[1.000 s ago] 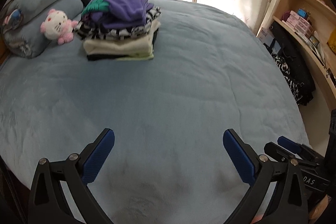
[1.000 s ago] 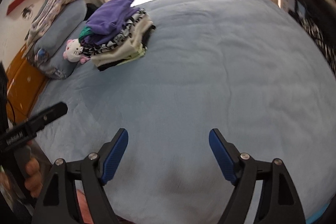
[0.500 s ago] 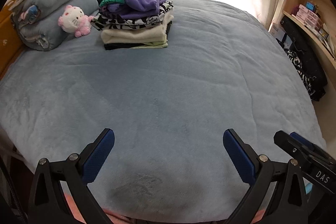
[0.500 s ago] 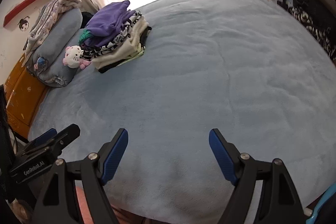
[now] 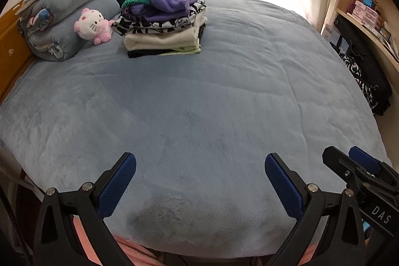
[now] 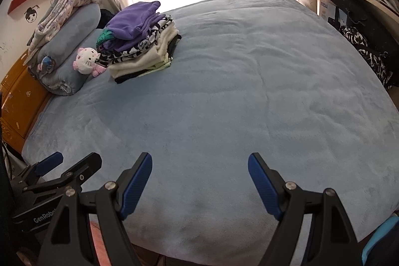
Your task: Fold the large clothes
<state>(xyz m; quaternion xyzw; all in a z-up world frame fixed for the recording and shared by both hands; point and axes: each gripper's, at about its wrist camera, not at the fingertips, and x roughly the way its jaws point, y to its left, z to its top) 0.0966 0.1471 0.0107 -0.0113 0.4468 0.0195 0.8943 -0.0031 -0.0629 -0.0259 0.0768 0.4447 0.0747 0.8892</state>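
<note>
A stack of folded clothes (image 5: 164, 24), with a purple garment on top, sits at the far left of the blue bed (image 5: 212, 103); it also shows in the right wrist view (image 6: 142, 41). My left gripper (image 5: 199, 166) is open and empty above the bed's near edge. My right gripper (image 6: 199, 166) is open and empty, also over the near edge. Each gripper shows at the side of the other's view: the right gripper (image 5: 349, 163) and the left gripper (image 6: 72, 163). No unfolded garment lies on the bed.
Rolled grey blankets (image 5: 67, 16) and a pink and white plush cat (image 5: 92, 25) lie at the far left by an orange headboard (image 6: 17, 96). Wooden shelves (image 5: 369, 16) and dark clothing (image 5: 366, 81) stand at the right. Curtains hang behind.
Both grippers have drawn back toward the near edge of the bed and risen a little; the bed's front edge now shows. Both stay open.
</note>
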